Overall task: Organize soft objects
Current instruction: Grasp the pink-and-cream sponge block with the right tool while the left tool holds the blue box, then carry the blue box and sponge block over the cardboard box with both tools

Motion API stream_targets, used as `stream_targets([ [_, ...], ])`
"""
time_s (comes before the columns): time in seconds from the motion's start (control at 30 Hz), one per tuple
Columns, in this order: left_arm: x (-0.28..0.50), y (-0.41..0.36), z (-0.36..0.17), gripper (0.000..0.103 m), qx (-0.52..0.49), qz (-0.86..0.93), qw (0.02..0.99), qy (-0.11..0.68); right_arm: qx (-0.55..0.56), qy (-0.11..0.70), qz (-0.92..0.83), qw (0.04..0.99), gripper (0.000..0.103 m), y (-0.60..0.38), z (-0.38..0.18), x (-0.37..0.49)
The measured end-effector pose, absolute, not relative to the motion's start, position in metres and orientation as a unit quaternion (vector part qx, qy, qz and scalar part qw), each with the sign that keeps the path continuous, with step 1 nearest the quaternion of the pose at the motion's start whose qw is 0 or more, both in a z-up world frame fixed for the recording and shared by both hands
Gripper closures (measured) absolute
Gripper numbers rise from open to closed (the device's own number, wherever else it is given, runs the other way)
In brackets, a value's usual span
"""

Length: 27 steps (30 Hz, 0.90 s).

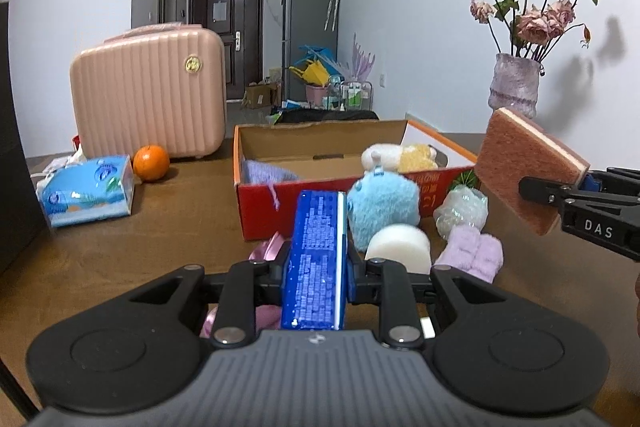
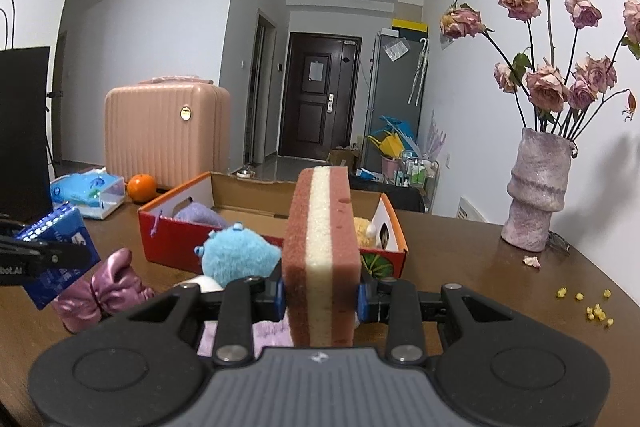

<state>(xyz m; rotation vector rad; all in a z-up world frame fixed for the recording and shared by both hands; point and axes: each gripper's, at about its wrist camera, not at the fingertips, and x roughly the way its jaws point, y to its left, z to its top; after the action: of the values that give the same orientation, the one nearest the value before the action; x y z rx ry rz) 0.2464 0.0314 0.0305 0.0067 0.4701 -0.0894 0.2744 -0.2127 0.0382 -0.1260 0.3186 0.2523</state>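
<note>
My left gripper (image 1: 316, 267) is shut on a blue tissue pack (image 1: 316, 259), held above the table in front of the red cardboard box (image 1: 320, 203). My right gripper (image 2: 322, 291) is shut on a brown and cream sponge (image 2: 322, 247), also seen in the left wrist view (image 1: 528, 171). The box holds a purple knit piece (image 1: 264, 171) and white and yellow plush toys (image 1: 400, 155). In front of it lie a blue plush (image 1: 380, 207), a white round sponge (image 1: 400, 247), lilac socks (image 1: 472, 251), a clear bag (image 1: 460, 211) and a pink bow (image 2: 108, 287).
A pink suitcase (image 1: 148, 91), an orange (image 1: 151, 163) and a tissue box (image 1: 88, 191) stand at the back left. A vase of dried roses (image 2: 536, 187) stands at the right, with yellow crumbs (image 2: 592, 303) near it.
</note>
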Motion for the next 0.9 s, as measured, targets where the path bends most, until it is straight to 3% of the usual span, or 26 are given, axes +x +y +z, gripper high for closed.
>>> stream_targets([
  [0.9, 0.297, 0.014, 0.061, 0.078, 0.015, -0.053, 0.979, 0.195, -0.067, 0.134, 0.161, 0.975, 0.073, -0.192, 0.054, 0.321],
])
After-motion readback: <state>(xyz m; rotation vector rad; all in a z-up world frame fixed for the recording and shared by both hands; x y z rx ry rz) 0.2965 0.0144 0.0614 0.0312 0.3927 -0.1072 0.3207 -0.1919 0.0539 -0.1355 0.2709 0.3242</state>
